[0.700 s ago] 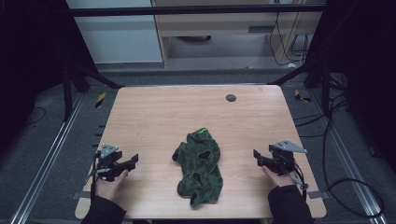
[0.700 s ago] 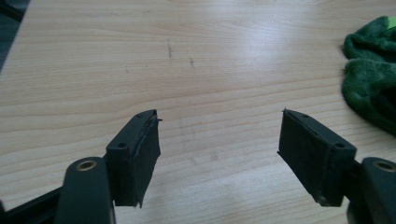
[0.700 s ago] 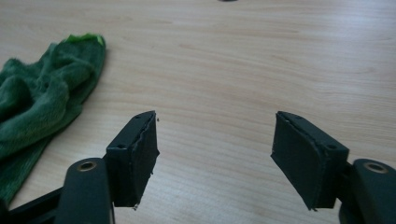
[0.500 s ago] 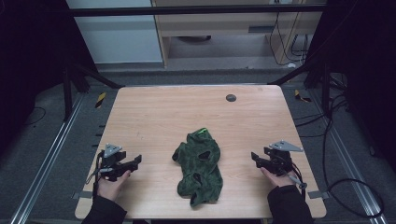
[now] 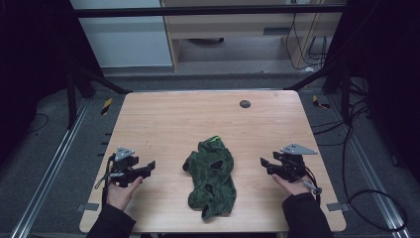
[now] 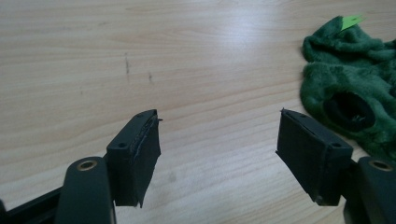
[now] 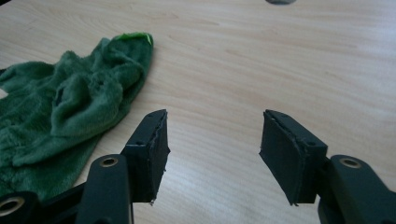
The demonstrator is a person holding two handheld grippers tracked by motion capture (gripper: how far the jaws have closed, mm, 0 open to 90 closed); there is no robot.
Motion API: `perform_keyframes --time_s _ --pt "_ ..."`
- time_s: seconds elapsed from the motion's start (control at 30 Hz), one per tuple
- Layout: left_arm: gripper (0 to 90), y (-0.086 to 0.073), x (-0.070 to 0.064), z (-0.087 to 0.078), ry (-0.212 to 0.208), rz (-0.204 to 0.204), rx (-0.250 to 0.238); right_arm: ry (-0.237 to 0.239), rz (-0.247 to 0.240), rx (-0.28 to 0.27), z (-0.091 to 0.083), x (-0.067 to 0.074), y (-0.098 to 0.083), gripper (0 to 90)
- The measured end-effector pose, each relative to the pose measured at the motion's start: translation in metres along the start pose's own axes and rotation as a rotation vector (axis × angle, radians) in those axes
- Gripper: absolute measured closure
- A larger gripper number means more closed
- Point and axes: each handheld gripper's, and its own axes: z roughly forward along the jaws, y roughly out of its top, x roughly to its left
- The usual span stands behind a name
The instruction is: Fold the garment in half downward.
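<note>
A crumpled dark green fleecy cloth (image 5: 210,178) with a small bright green tag lies on the wooden table (image 5: 188,119), near its front middle. My left gripper (image 5: 148,166) hovers low to the left of the cloth, its jaws open and empty, pointing at the cloth. In the left gripper view the gripper (image 6: 218,116) has bare wood between its pads and the cloth (image 6: 355,70) off to the right. My right gripper (image 5: 264,163) is on the cloth's right side, open and empty. In the right gripper view this gripper (image 7: 215,114) has the cloth (image 7: 70,102) at its left.
A small dark round disc (image 5: 244,104) sits in the tabletop near the far edge, also at the top of the right gripper view as the disc (image 7: 281,1). Metal frame bars and cables surround the table. Bare wood stretches behind the cloth.
Both grippers have drifted inward toward the cloth, the right one more than the left. The cloth has not moved.
</note>
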Motion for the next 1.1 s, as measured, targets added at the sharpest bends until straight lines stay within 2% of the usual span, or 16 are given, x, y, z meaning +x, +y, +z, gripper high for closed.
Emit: perform_keyframes --time_s 0.2,0.4,0.6,0.73,0.93,1.1 --pt "30.4 0.017 -0.006 0.005 -0.008 0.025 -0.013 -0.005 0.011 -0.022 -0.001 0.002 0.018 42.3" --pt "32.5 0.031 -0.013 0.01 -0.027 0.049 -0.026 -0.006 -0.011 -0.017 0.004 0.007 0.033 42.6" --pt "35.9 0.047 -0.019 0.014 -0.052 0.065 -0.052 0.025 -0.035 -0.031 0.016 0.02 0.05 42.9" --pt "37.8 0.052 -0.021 0.017 -0.042 0.082 -0.047 0.032 -0.05 -0.023 0.023 0.026 0.056 43.3" --pt "41.4 0.063 -0.027 0.026 -0.068 0.076 -0.047 0.043 -0.067 -0.015 0.037 0.035 0.062 42.5" --pt "43.1 0.07 -0.04 0.04 -0.077 0.115 -0.029 0.054 -0.074 -0.002 0.05 0.041 0.066 42.5"
